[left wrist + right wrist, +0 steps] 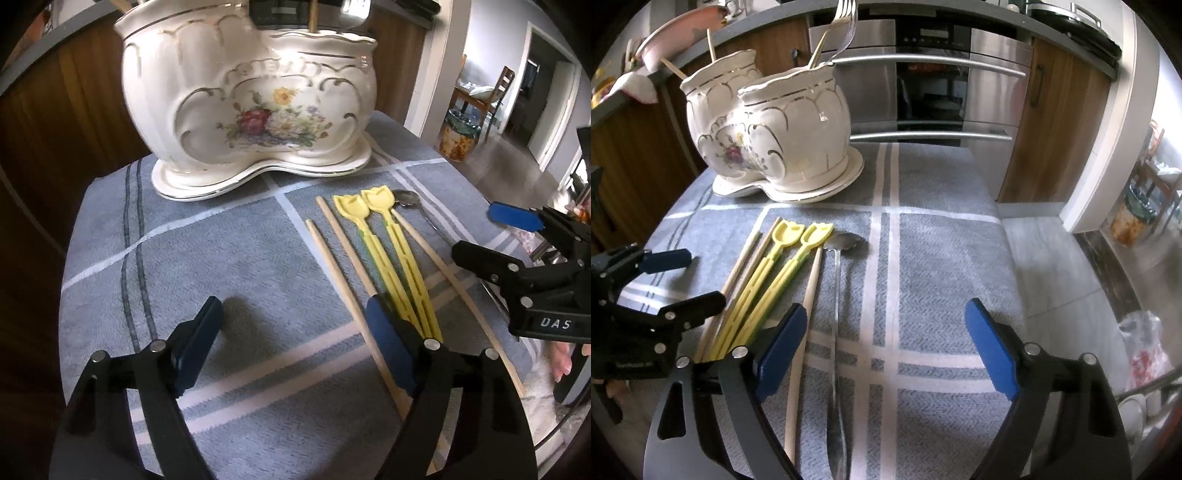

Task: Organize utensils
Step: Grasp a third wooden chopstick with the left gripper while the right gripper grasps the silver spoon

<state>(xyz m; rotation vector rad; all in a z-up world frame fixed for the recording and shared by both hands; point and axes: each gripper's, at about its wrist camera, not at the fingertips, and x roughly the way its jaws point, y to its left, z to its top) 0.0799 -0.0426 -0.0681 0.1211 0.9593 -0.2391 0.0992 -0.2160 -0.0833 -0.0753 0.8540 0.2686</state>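
Note:
A white floral ceramic holder [258, 103] [768, 129] with two cups stands at the back of the cloth; forks [842, 26] stick out of one cup and wooden sticks [711, 44] out of the other. Side by side on the cloth lie wooden chopsticks [332, 266] [746, 258], two yellow tulip-headed plastic utensils [373, 229] [790, 251] and a metal spoon [406, 199] [849, 242]. My left gripper [291, 317] [698, 278] is open, its right finger over the leftmost chopsticks. My right gripper [886, 312] [480, 232] is open above one chopstick and the spoon's handle.
A grey-blue checked cloth [184, 258] [942, 258] covers the small table, whose right edge drops to the tiled floor. A steel oven [931, 92] and wooden cabinets stand behind. A jar [458, 136] and a plastic bag [1141, 350] are on the floor to the right.

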